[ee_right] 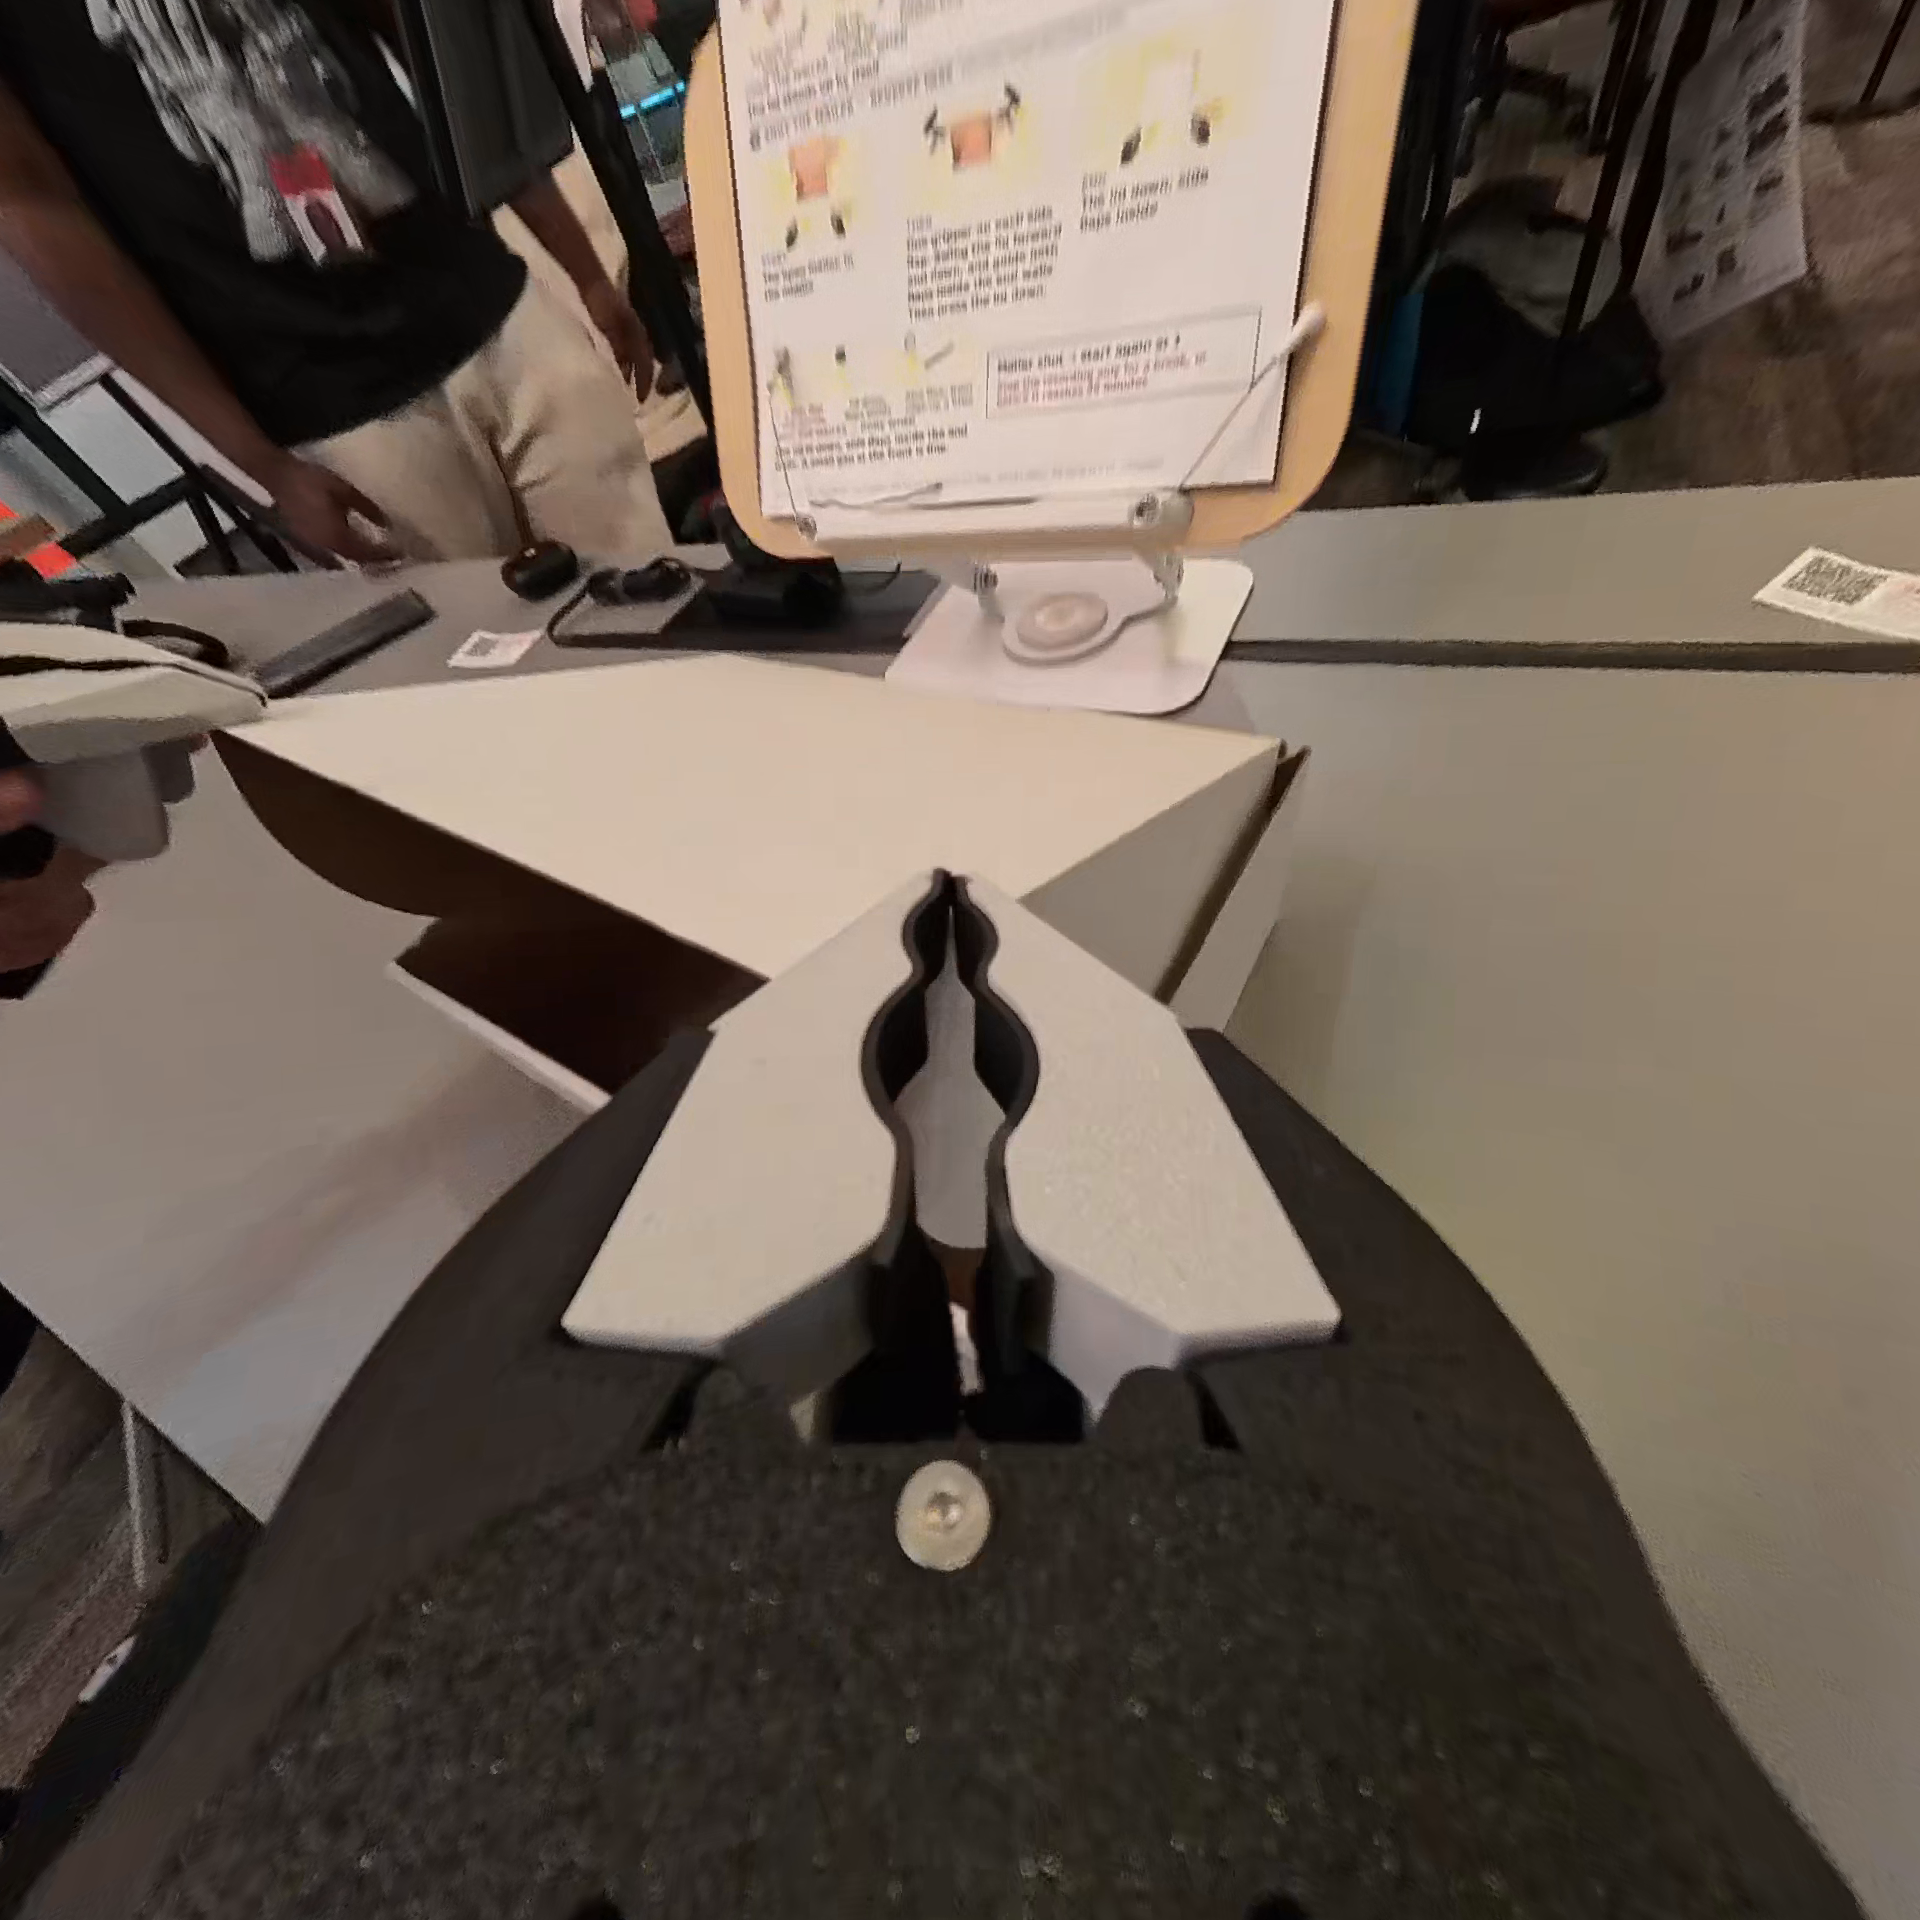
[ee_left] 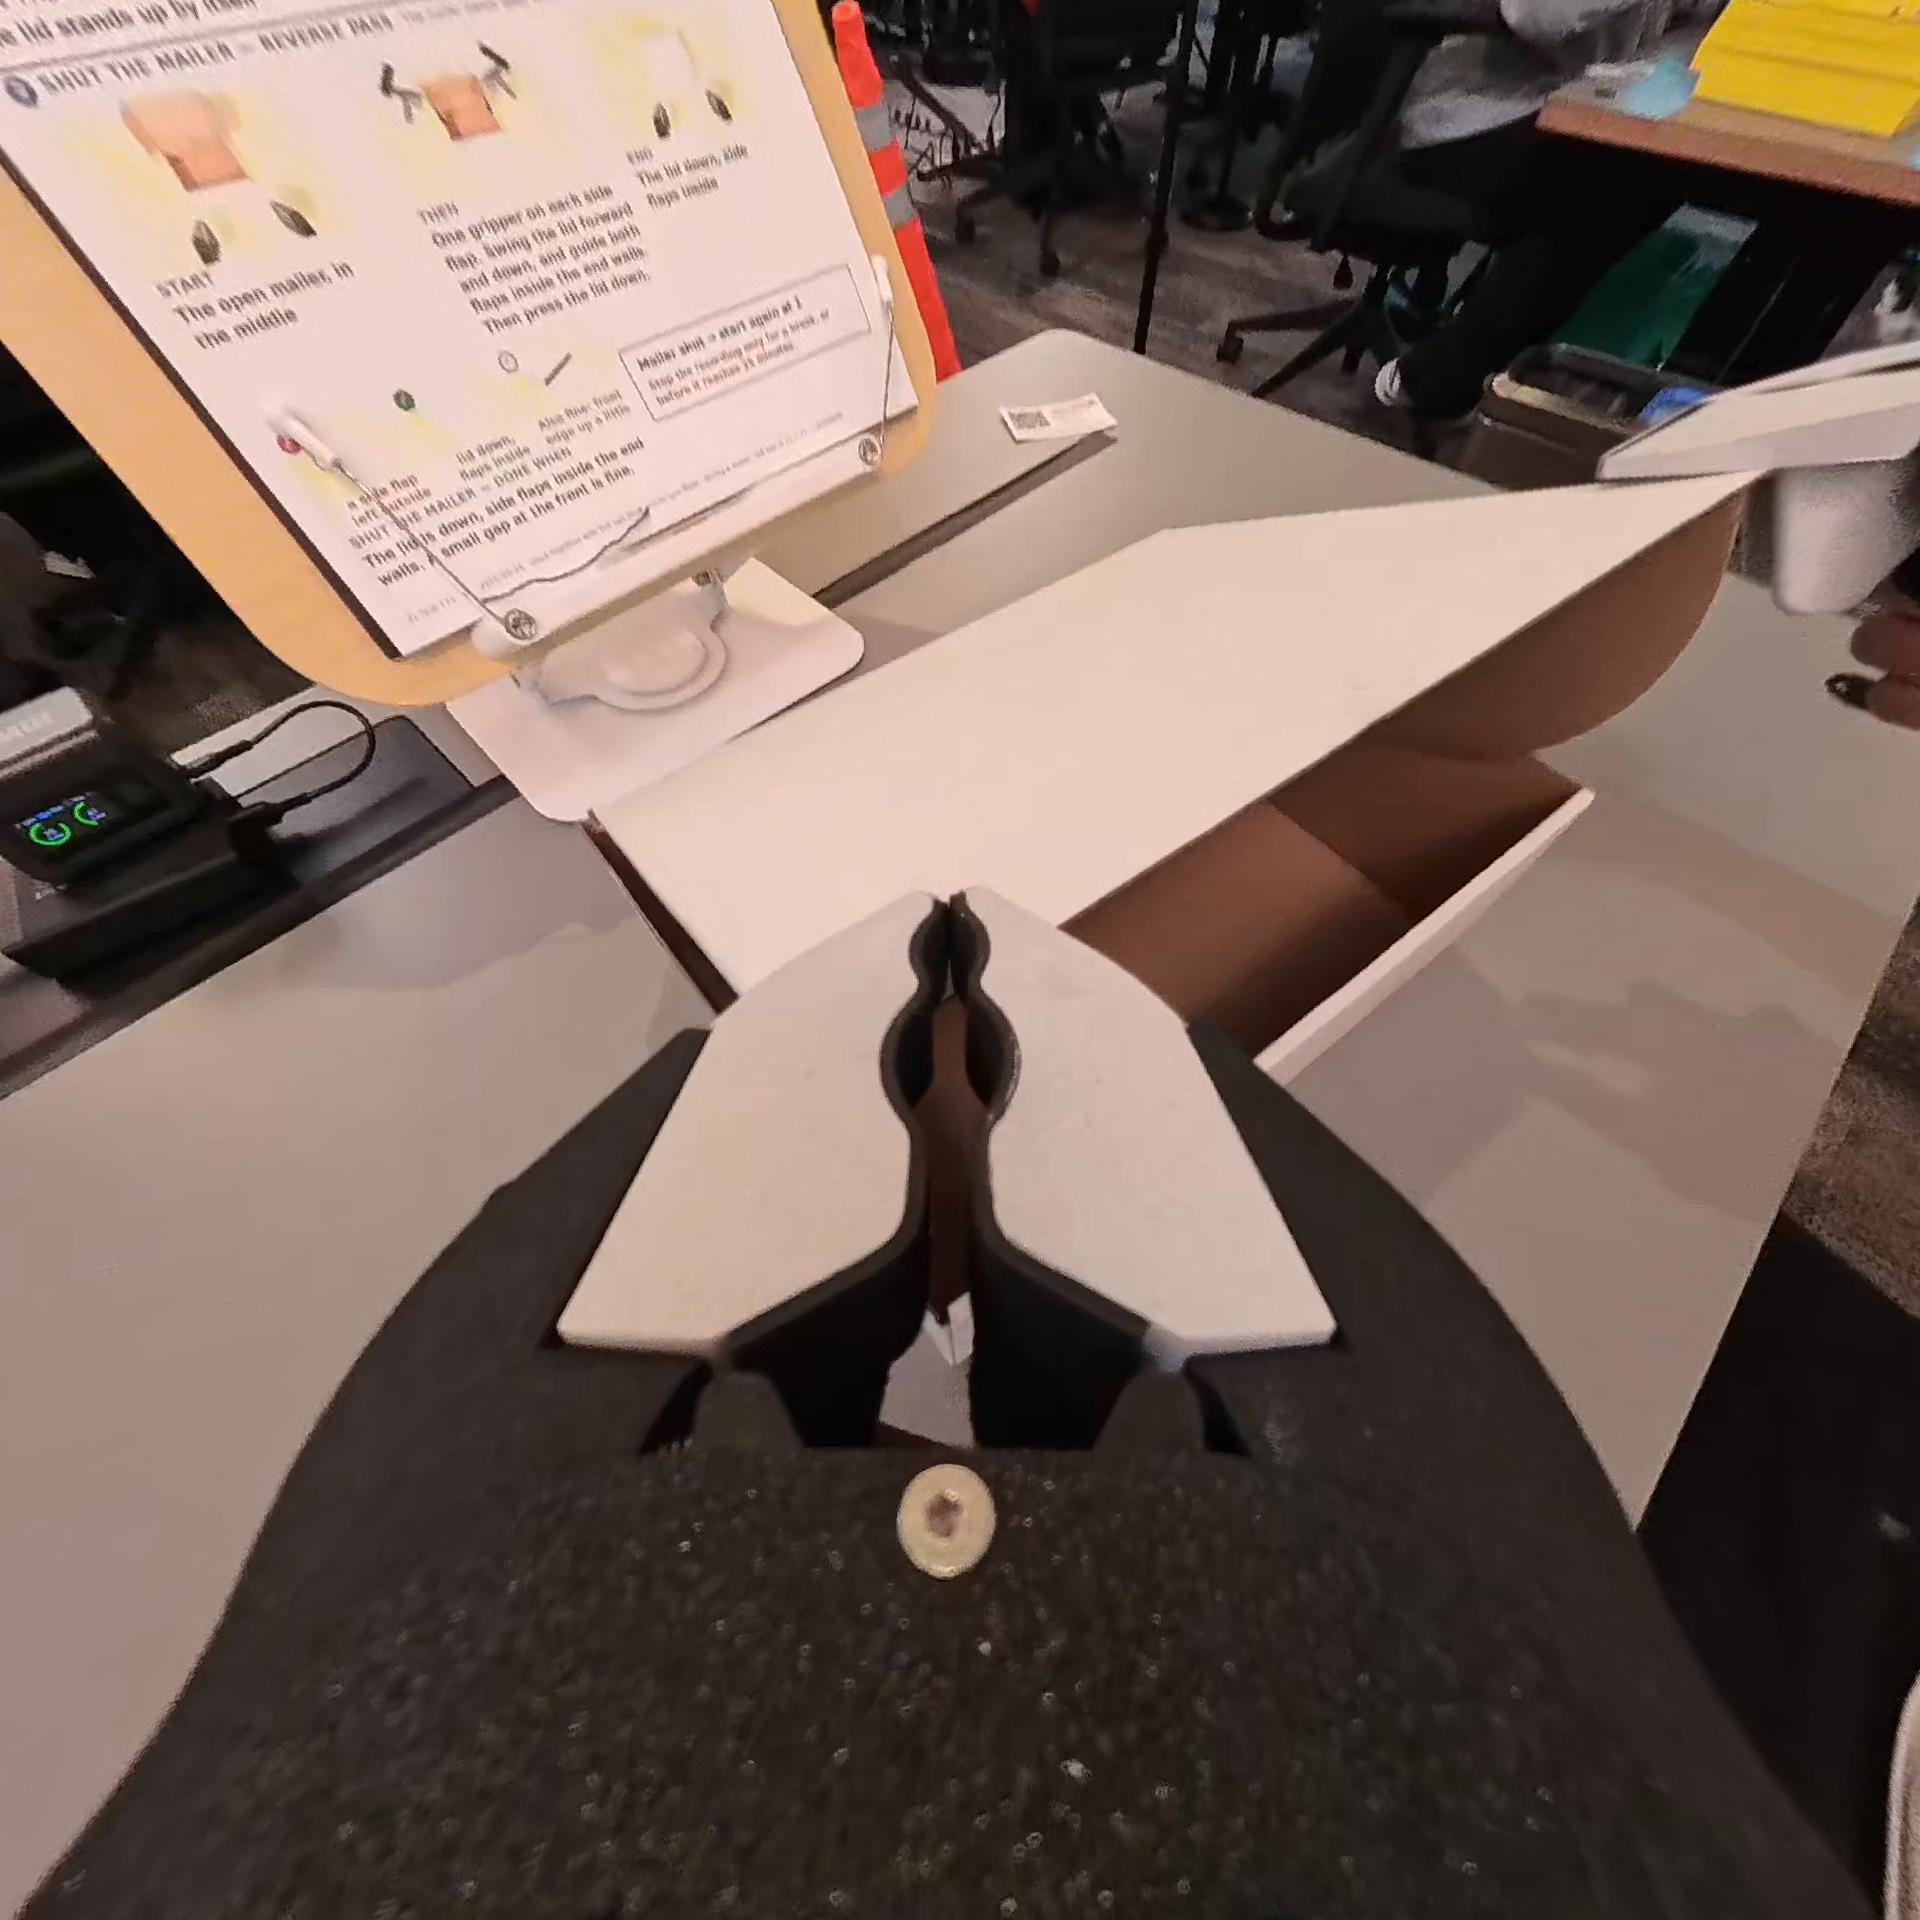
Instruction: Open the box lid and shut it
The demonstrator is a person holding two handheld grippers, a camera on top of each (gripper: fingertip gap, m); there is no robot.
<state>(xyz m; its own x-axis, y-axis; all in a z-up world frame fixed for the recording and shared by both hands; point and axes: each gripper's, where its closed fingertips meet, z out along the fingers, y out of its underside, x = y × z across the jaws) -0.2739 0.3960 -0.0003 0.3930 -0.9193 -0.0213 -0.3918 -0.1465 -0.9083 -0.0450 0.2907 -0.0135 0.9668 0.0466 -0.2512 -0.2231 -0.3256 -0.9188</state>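
Observation:
A white mailer box with a brown inside lies on the grey table. Its white lid is half raised and slopes over the open box; the low front wall shows below it. My left gripper is shut on the lid's left side flap, whose brown card shows between the fingers. My right gripper is shut on the right side flap, white between the fingers. The lid and the left gripper show in the right wrist view. The right gripper shows far right in the left wrist view.
An instruction board on a white stand stands just behind the box, also in the right wrist view. A black device with a green display sits at the left. A person stands behind the table. A small paper slip lies at the right. About 25 centimeters separates my left fingertips from my right.

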